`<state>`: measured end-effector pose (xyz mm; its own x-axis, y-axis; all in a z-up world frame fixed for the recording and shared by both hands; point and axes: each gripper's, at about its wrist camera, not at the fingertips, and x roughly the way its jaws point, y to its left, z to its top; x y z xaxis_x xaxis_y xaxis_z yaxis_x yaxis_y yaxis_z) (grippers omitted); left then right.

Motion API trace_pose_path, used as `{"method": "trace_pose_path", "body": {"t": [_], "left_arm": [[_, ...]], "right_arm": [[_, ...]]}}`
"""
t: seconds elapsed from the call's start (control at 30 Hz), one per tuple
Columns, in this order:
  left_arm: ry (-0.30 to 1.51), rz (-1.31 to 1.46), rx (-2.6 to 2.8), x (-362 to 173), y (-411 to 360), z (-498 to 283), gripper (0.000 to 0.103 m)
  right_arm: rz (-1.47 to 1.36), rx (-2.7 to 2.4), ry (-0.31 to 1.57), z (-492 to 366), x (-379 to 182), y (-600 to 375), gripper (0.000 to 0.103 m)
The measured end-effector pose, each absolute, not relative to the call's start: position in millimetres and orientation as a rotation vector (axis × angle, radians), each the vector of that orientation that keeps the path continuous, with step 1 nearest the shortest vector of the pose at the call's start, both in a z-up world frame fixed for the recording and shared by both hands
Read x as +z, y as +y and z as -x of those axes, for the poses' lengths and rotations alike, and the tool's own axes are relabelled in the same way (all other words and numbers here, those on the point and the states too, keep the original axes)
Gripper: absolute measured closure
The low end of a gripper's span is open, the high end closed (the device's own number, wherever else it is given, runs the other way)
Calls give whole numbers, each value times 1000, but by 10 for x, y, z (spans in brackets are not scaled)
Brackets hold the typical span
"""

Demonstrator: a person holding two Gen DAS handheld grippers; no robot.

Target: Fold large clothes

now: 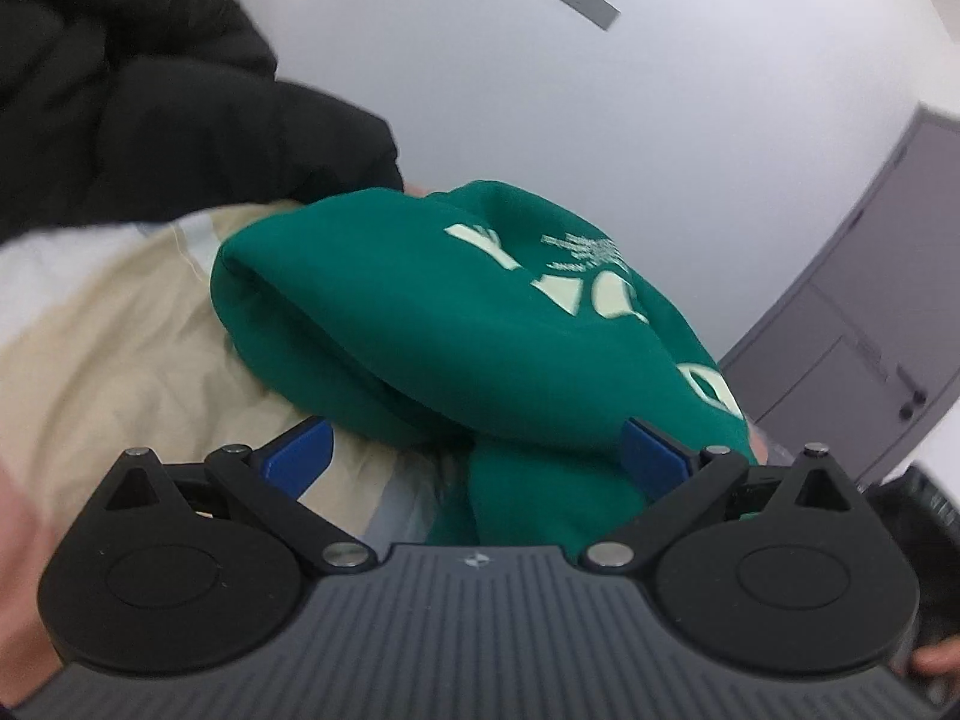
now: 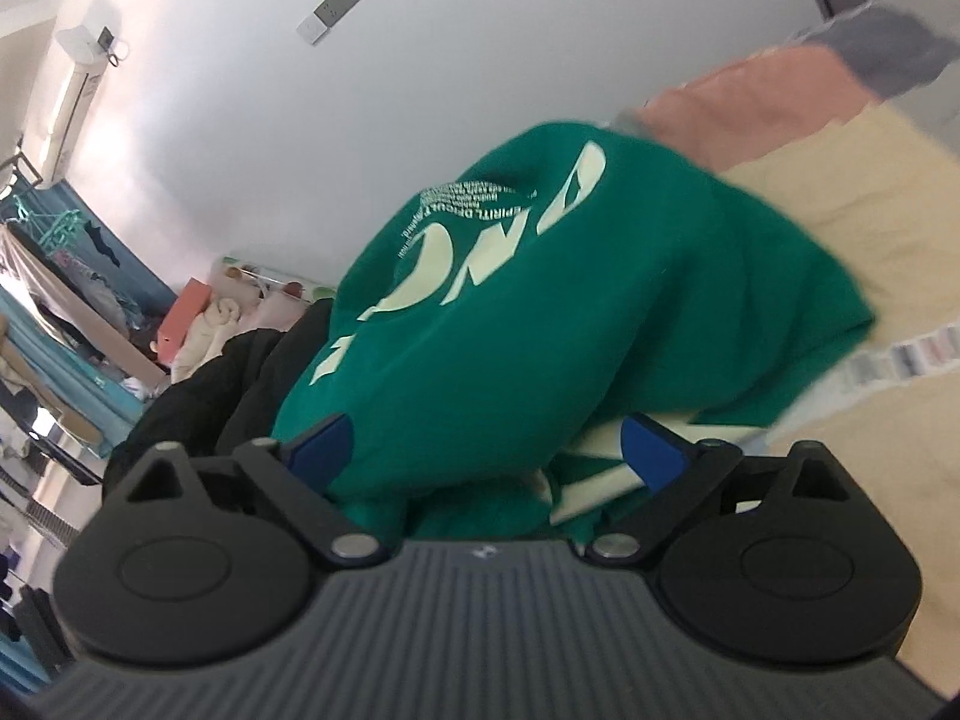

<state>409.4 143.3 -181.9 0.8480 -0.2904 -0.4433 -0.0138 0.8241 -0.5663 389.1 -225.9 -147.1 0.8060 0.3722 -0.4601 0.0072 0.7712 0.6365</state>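
A green sweatshirt (image 1: 456, 324) with pale lettering lies bunched and folded over on a beige bedsheet (image 1: 120, 372). My left gripper (image 1: 480, 450) is open, its blue fingers (image 1: 300, 456) spread wide, with a fold of the green cloth lying between them. In the right wrist view the same sweatshirt (image 2: 540, 312) fills the middle. My right gripper (image 2: 486, 450) is also open, its blue fingers (image 2: 651, 450) wide apart, and green cloth lies between them right up to the gripper body.
A black puffy jacket (image 1: 150, 108) lies at the far left of the bed and shows in the right wrist view (image 2: 198, 408). A pink and grey cloth (image 2: 780, 90) lies past the sweatshirt. A grey cabinet (image 1: 870, 300) stands by the white wall.
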Motion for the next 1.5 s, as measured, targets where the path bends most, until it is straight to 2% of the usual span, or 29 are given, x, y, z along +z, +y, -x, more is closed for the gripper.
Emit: {"method": "trace_pose_path", "body": {"t": [0.1, 0.17, 0.23, 0.3, 0.33, 0.4, 0.5, 0.63, 0.7, 0.9, 1.17, 1.3, 1.5], "left_arm": [[530, 670, -223, -2068, 1526, -4256, 4], [528, 698, -288, -2193, 1492, -4322, 6], [534, 699, -355, -2293, 1396, -4385, 11], [531, 681, -413, -2330, 1253, -4400, 15], [534, 657, -436, -2345, 1167, -4421, 22], [555, 566, -475, -2347, 969, -4455, 31], [524, 409, -406, -2316, 728, -4402, 46], [467, 352, -348, -2194, 642, -4284, 77], [439, 368, -346, -2060, 650, -4139, 82], [334, 332, -413, -1671, 640, -3513, 87], [236, 292, -633, -1122, 389, -2516, 87], [282, 290, -738, -1054, 209, -2222, 87], [441, 388, -796, -1338, 64, -1904, 87]], "right_arm": [[-742, 241, 603, -4133, -1711, -2272, 11], [-765, 263, 593, -4290, -1802, -2271, 22], [-751, 284, 562, -4388, -1838, -2265, 24], [-733, 312, 507, -4428, -1873, -2274, 33], [-726, 323, 491, -4448, -1894, -2279, 36], [-712, 342, 467, -4493, -1921, -2296, 51], [-657, 360, 445, -4584, -1898, -2316, 60], [-532, 384, 388, -4620, -1707, -2227, 67], [-509, 391, 366, -4593, -1644, -2228, 67], [-528, 429, 308, -4363, -1426, -2314, 67], [-555, 456, 281, -3859, -1082, -2486, 67], [-510, 444, 344, -3567, -1058, -2501, 66], [-416, 409, 431, -3269, -1088, -2421, 66]]}}
